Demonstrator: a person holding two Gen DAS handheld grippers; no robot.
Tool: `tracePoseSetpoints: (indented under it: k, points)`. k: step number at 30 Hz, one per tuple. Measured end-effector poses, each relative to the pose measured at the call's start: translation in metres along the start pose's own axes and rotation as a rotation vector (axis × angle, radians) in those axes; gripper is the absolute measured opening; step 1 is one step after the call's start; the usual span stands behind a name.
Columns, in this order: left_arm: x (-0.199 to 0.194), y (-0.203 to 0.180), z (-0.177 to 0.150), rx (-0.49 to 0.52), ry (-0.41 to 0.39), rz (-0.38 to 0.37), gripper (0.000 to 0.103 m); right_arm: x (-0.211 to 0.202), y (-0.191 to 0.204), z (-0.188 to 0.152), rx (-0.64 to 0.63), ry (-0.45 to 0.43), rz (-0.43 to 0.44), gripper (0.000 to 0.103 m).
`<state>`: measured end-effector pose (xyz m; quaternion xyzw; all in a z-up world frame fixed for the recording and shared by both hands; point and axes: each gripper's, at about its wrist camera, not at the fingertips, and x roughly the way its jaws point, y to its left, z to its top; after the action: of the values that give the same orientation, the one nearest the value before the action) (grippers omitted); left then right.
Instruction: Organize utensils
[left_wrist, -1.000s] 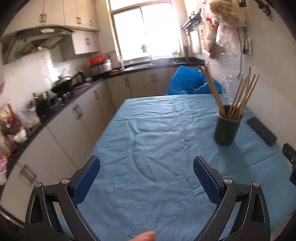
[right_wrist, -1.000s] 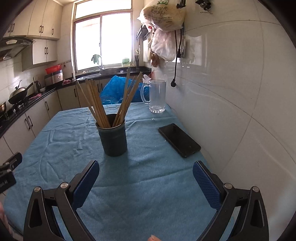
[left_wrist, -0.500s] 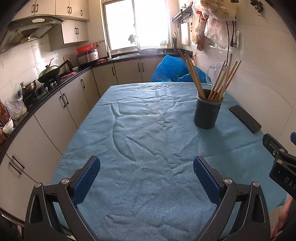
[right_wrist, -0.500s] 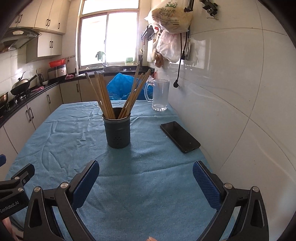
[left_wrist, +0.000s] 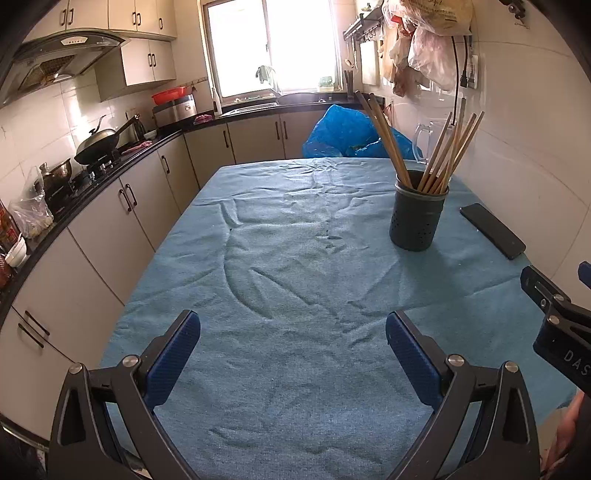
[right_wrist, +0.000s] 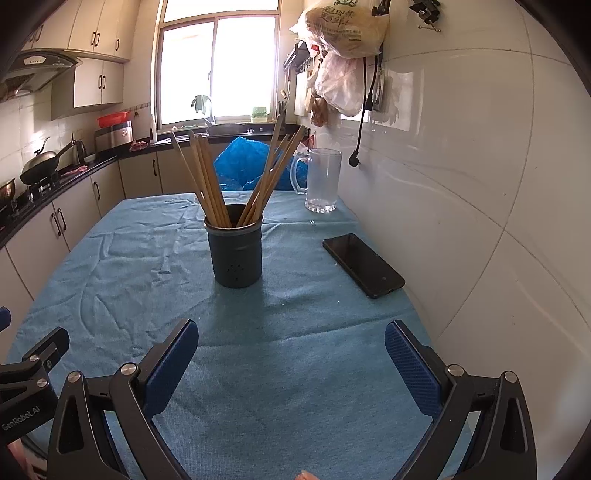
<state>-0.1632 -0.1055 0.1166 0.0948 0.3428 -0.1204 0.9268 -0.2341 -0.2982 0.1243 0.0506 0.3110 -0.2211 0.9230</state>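
A dark round utensil holder (left_wrist: 419, 216) stands upright on the blue tablecloth (left_wrist: 295, 266), with several wooden chopsticks (left_wrist: 439, 155) leaning in it. It also shows in the right wrist view (right_wrist: 236, 251), with the chopsticks (right_wrist: 210, 181) fanned left and right. My left gripper (left_wrist: 293, 347) is open and empty above the cloth near the table's front edge. My right gripper (right_wrist: 291, 354) is open and empty, well short of the holder. Part of the right gripper (left_wrist: 557, 325) shows at the right of the left view.
A black phone (right_wrist: 364, 264) lies on the cloth right of the holder, near the tiled wall. A glass mug (right_wrist: 321, 181) stands at the back right. A blue bag (left_wrist: 347, 133) sits behind the table. Kitchen counter and cabinets (left_wrist: 110, 206) run along the left.
Both grippers have pulled back and away from the holder, so more of the table shows. Both stay open and empty. The holder and chopsticks have not moved.
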Motion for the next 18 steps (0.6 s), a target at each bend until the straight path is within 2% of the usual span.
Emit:
tracePoseSetpoints:
  k: [18]
  points:
    - [0.013,0.001,-0.003,-0.006,0.028,-0.005,0.1,0.014,0.007,-0.004,-0.021,0.039,0.001,0.103]
